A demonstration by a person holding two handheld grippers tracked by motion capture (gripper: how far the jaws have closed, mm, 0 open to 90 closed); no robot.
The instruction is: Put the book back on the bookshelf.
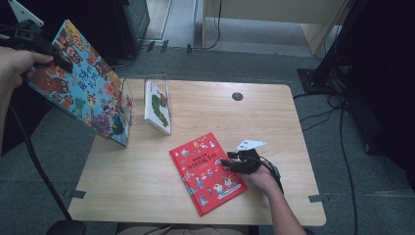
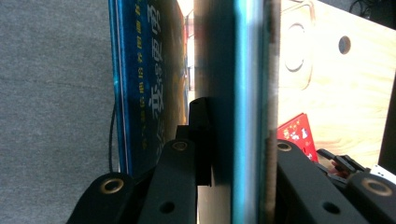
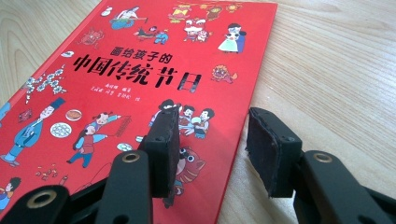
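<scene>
Blue picture book [image 1: 78, 81]: held up in the air off the left end of the bench, tilted, its lower corner down by the clear stand [image 1: 147, 93]; probably on its way into a slot there.
Bench [image 1: 274, 112]: pale wood, carrying the stand at its back left and a red book near the front.
Red book [image 1: 207, 172]: lies flat, cover up, near the front edge, likely waiting its turn for the stand.
Clear stand: upright dividers at the back left, meant to keep books on edge.
White book [image 1: 158, 106]: already upright in the stand, leaning a little.
Left tool [image 1: 46, 46]: clamped on the blue picture book's upper edge; in the left gripper view the cover [image 2: 243, 93] runs straight between the jaws, a firm edge grip that lets the book hang and be steered.
Right tool [image 3: 212, 149]: jaws partly apart, gripping nothing; one fingertip [image 3: 163, 149] rests over the red book's edge, the other over bare wood, seemingly set to take or steady it.
</scene>
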